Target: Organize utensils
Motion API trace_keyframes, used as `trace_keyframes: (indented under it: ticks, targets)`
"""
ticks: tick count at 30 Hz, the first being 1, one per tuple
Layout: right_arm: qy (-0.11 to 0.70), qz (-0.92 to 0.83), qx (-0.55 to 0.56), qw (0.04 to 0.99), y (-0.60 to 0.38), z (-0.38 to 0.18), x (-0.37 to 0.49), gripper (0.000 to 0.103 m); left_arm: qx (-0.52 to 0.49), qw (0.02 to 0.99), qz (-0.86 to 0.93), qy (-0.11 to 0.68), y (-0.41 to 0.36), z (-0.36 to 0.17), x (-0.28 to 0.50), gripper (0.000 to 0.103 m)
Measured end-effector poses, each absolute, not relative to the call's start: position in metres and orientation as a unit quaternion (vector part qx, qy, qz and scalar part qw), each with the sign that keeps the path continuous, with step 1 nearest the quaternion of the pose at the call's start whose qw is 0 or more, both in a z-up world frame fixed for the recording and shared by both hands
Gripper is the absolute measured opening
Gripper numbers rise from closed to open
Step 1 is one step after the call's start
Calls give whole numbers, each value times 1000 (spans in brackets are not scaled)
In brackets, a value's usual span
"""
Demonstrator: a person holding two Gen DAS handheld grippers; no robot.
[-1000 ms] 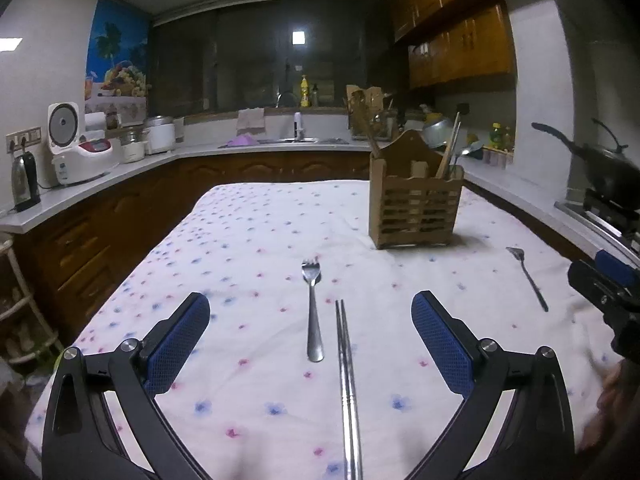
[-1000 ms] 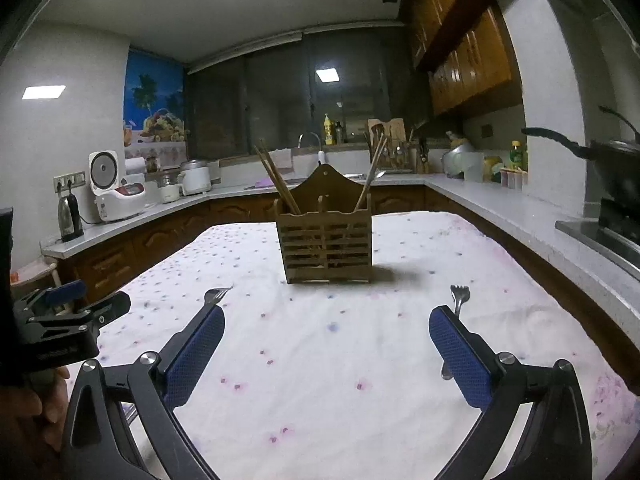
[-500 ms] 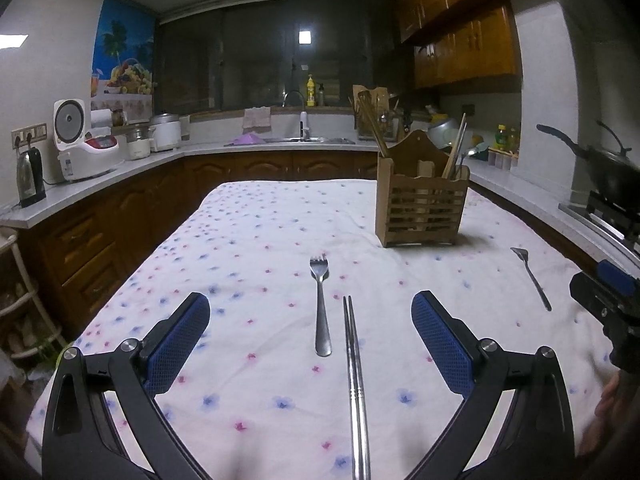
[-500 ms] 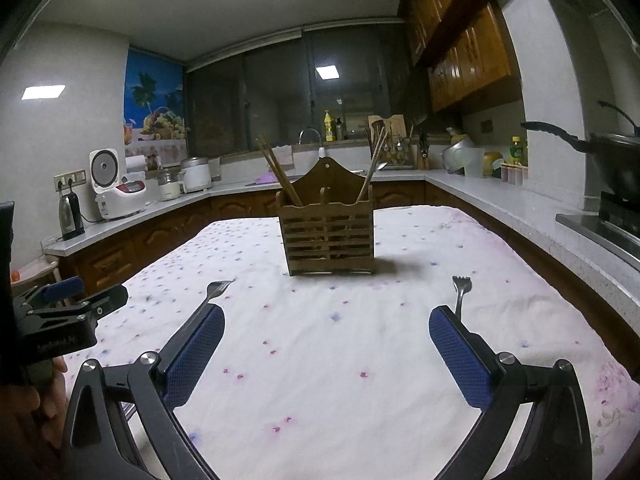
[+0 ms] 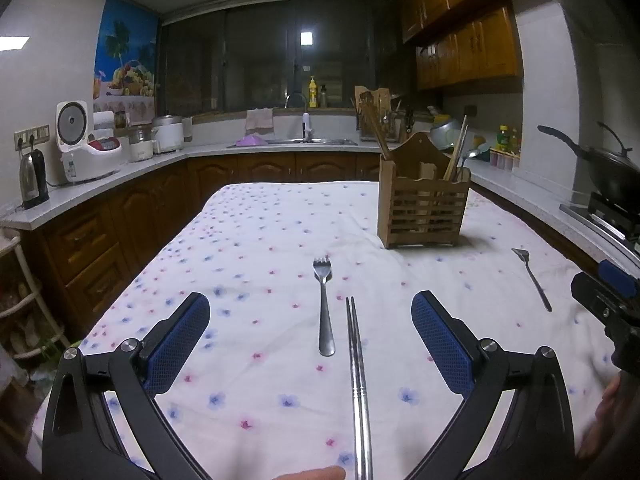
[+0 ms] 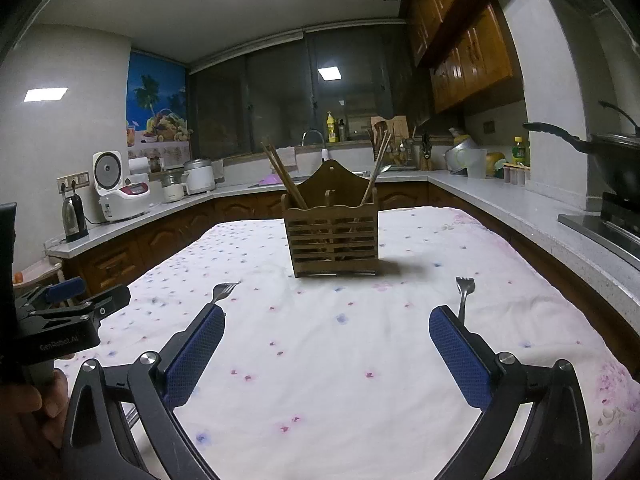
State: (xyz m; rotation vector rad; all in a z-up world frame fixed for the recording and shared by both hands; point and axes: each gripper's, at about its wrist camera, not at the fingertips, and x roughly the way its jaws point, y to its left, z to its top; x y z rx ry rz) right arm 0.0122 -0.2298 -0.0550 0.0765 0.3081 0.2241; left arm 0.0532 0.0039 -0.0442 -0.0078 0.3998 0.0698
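The left gripper (image 5: 310,334) has its fingers released, holding nothing; between them on the desk (image 5: 248,248) lie a fork (image 5: 325,312) and chopsticks (image 5: 357,368); the holder (image 5: 423,214) stands farther right; the right gripper (image 6: 326,344) is spread too, empty; a second fork (image 6: 464,294) lies by its right finger.

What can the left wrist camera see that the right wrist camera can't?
Only the left wrist view shows the metal chopsticks lying beside the near fork, whole from tines to handle.

Only the right wrist view shows the far fork close up, its handle partly hidden behind a blue pad.

Both show the wooden utensil holder on the flowered tablecloth, and both forks. The left gripper and right gripper are open.
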Motion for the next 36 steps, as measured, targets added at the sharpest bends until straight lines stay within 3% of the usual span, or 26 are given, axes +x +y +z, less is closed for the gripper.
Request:
trace_keyframes:
  ticks: [36]
  targets:
    - [148,110,42,982,-231,-54,10,103,2,981,38,190,2,-37,50,103]
